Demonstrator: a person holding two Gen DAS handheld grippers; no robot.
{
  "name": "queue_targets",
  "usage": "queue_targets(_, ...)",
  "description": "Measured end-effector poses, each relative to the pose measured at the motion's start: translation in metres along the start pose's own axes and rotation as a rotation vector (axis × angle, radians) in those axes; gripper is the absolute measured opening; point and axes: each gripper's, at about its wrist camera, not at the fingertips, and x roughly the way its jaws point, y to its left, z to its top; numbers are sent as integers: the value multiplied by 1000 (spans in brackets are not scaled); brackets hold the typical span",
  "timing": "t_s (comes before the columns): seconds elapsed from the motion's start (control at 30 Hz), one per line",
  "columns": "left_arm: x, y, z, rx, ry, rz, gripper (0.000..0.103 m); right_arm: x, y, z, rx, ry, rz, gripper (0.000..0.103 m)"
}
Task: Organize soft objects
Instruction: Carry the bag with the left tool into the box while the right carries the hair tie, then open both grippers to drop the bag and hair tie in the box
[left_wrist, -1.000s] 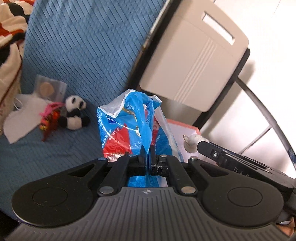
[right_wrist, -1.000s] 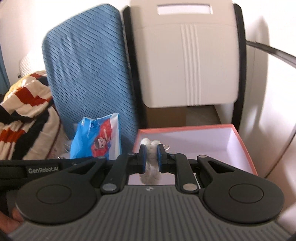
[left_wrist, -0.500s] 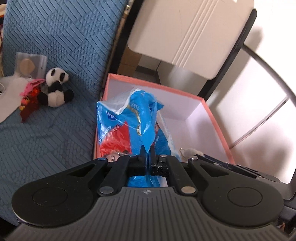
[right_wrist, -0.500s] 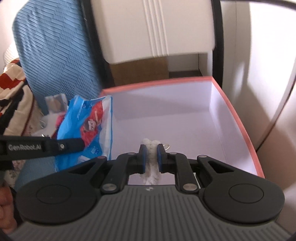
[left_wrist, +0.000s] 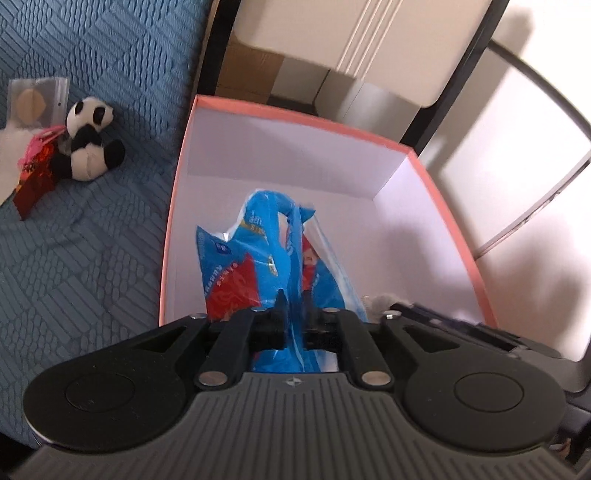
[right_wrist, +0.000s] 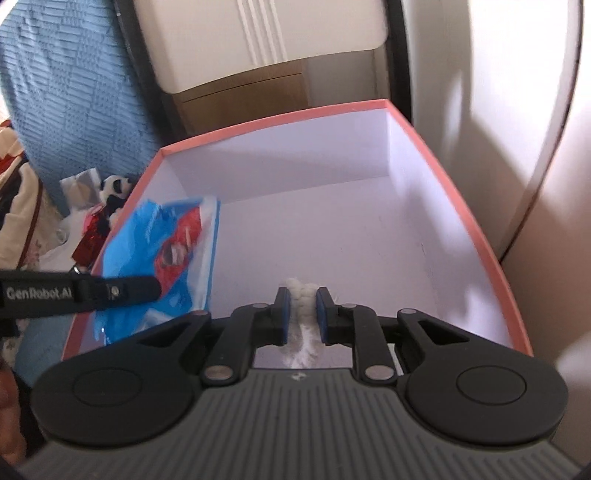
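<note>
My left gripper (left_wrist: 293, 295) is shut on a blue and red plastic pack (left_wrist: 255, 262) and holds it inside the pink-rimmed white box (left_wrist: 295, 118), on the box's left side. The pack also shows in the right wrist view (right_wrist: 162, 251). My right gripper (right_wrist: 303, 295) is shut on a white fluffy toy (right_wrist: 303, 295) over the box's (right_wrist: 480, 236) near end. A panda plush (left_wrist: 88, 140) lies on the blue cover left of the box.
A red packet (left_wrist: 33, 177) and a clear sachet (left_wrist: 37, 99) lie beside the panda on the blue cover (left_wrist: 74, 277). A beige chair back (left_wrist: 369, 44) with a black frame stands behind the box. A pale wall is to the right.
Both grippers have moved forward and down over the box. The blue pack now hangs inside it and the white toy is above its floor. Both stay shut.
</note>
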Motion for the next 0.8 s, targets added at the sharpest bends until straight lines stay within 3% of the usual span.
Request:
queue_targets(0.1, -2, 0, -1, -5, -3, 7, 43, -4, -1, 2, 9, -10, -5, 27)
queue_targets(0.43, -37, -8, 7, 49, -93, -1, 43, -36, 1, 13, 22, -77, 30, 27)
queue_targets(0.8, -103, -3, 16, 102, -223, -22, 43, -81, 35, 28, 3, -170, 57, 27)
